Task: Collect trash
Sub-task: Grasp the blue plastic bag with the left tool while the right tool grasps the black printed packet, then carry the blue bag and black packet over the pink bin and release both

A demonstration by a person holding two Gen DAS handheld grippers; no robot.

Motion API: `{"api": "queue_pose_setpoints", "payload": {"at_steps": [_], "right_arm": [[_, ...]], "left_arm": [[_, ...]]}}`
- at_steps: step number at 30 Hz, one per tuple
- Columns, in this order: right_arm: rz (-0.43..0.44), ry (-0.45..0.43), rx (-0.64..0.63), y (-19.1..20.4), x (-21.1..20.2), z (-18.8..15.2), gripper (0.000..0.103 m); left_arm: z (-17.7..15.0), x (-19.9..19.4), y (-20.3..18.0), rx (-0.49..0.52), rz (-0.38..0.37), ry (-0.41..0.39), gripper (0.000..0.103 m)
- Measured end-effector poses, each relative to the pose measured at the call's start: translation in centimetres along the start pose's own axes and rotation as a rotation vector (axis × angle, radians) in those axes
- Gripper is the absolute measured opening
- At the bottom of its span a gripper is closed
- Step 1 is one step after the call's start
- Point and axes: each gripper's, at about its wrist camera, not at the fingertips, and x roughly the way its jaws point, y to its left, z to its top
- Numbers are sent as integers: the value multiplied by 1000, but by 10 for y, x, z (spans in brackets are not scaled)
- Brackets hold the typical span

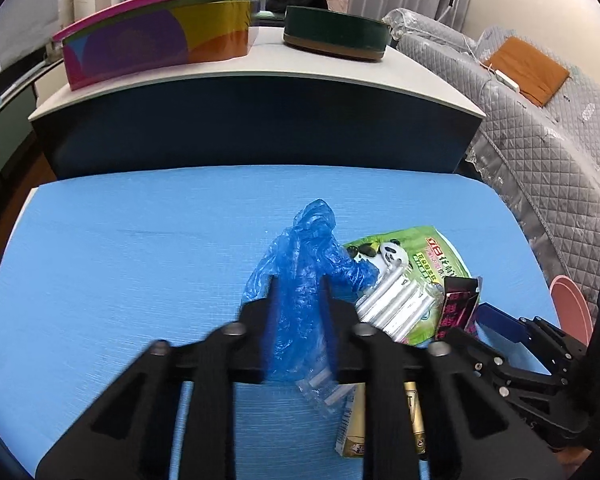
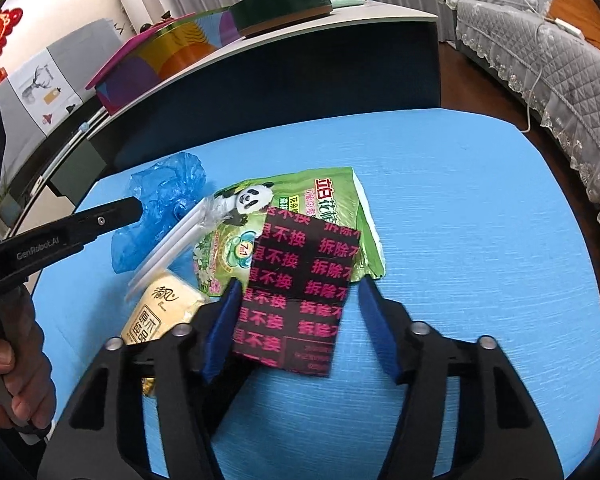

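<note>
A crumpled blue plastic bag [image 1: 300, 280] lies on the blue table [image 1: 120, 260]. My left gripper [image 1: 299, 284] is closed on it. Beside it lie a green panda wrapper [image 1: 412, 256], a black-and-pink wrapper [image 1: 458, 308] and a yellow tissue pack [image 1: 354, 428]. In the right wrist view, my right gripper [image 2: 298, 286] is open, its blue fingers [image 2: 374, 312] on either side of the black-and-pink wrapper [image 2: 300, 280], which lies over the green panda wrapper [image 2: 320, 204]. The blue bag [image 2: 160, 208], the yellow pack [image 2: 160, 308] and the left gripper's finger [image 2: 100, 216] show at left.
A dark cabinet [image 1: 260, 128] stands behind the table with a colourful box [image 1: 156, 48] and a green round tin [image 1: 336, 32] on top. A grey quilted sofa [image 1: 540, 128] is at right. A pink bin rim [image 1: 572, 308] sits by the table's right edge.
</note>
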Motion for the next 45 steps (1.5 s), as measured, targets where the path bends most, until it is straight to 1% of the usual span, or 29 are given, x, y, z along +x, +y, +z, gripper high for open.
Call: {"api": "queue_pose_setpoints", "payload": {"at_steps": [1, 2, 4, 9, 21, 24, 31, 37, 43, 45], "right_arm": [[0, 1, -2, 0, 0, 0, 54], [0, -1, -3, 0, -1, 0, 53], [-15, -11, 4, -3, -3, -1, 53], [-34, -41, 10, -7, -14, 1, 53], [-70, -146, -21, -10, -69, 4, 53], [-77, -172, -32, -8, -88, 5, 53], [-108, -264, -62, -7, -155, 16, 53], [-140, -305, -61, -16, -205, 10, 53], [-196, -354, -70, -31, -256, 0, 53], [-209, -366, -63, -38, -266, -2, 53]], "left_arm": [[0, -1, 0, 5, 6, -1, 5], [0, -2, 0, 6, 11, -3, 3], [1, -6, 2, 3, 16, -12, 1], [4, -17, 6, -5, 22, -46, 1], [3, -56, 6, -10, 16, -133, 1], [1, -67, 3, -10, 10, -157, 1], [-4, -89, -9, -1, -8, -202, 1], [-8, -111, -24, 19, -44, -251, 1], [-15, -124, -40, 43, -77, -272, 1], [-19, -127, -47, 58, -83, -277, 1]]}}
